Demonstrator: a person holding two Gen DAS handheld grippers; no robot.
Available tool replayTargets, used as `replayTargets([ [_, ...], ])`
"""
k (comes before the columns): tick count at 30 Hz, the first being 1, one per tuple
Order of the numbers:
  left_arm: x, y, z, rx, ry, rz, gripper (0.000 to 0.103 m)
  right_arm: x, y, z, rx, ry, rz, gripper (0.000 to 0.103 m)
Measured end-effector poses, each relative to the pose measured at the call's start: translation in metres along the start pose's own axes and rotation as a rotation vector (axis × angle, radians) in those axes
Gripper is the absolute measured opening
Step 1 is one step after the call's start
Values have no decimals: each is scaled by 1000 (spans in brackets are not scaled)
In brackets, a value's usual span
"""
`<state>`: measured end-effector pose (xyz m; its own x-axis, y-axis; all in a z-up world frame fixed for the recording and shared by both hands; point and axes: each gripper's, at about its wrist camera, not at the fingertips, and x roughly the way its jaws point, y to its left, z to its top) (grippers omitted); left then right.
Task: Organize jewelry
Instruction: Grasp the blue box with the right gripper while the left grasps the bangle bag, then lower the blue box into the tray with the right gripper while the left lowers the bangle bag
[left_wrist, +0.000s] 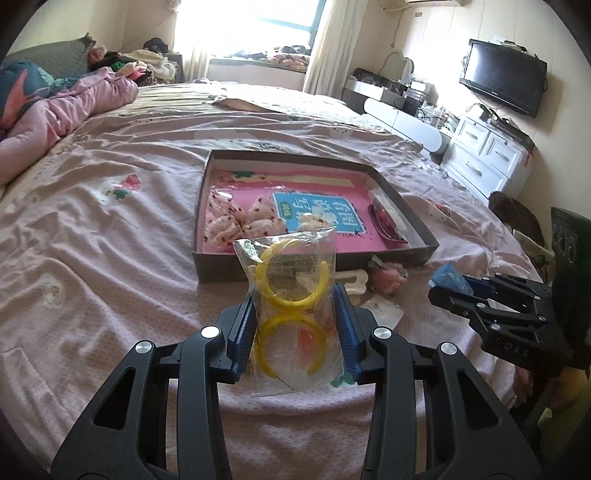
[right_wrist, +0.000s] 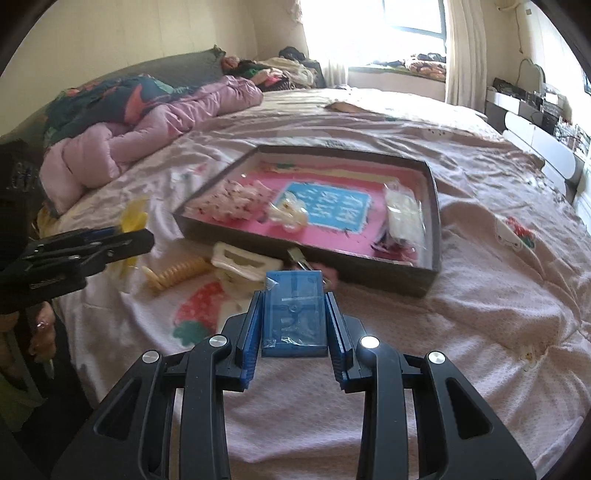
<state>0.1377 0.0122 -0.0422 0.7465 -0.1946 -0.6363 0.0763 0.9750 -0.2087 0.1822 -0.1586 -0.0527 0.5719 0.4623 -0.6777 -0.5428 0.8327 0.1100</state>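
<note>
Left gripper (left_wrist: 293, 328) pinches light, slippery bag of yellow bangles (left_wrist: 291, 314) mid-sides, right gripper (right_wrist: 291, 328) clamps stiff blue box (right_wrist: 293, 314), both just short of tray (left_wrist: 424, 236).

The pink item (right_wrist: 328, 275) (beside the tray (right_wrist: 430, 275)) sits mostly hidden behind the blue packet (right_wrist: 293, 314), its kind unclear.

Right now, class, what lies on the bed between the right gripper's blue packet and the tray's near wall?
In the right wrist view, beyond the blue packet, a pink item's edge shows before the tray; the packet hides the rest.
</note>
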Motion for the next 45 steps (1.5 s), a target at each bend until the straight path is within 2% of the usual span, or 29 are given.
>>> replayTargets([
  [12,-12,11,21,-13,-58,17,31,-17,9,29,-8,-88,6,31],
  [22,-16,10,41,-19,-100,16,31,-37,8,55,-12,-215,-27,31],
  [37,15,-4,72,-2,-92,-16,31,-21,-10,83,12,-241,-30,31],
  [45,40,-5,89,35,-91,21,31,-12,-25,101,35,-261,-50,31],
])
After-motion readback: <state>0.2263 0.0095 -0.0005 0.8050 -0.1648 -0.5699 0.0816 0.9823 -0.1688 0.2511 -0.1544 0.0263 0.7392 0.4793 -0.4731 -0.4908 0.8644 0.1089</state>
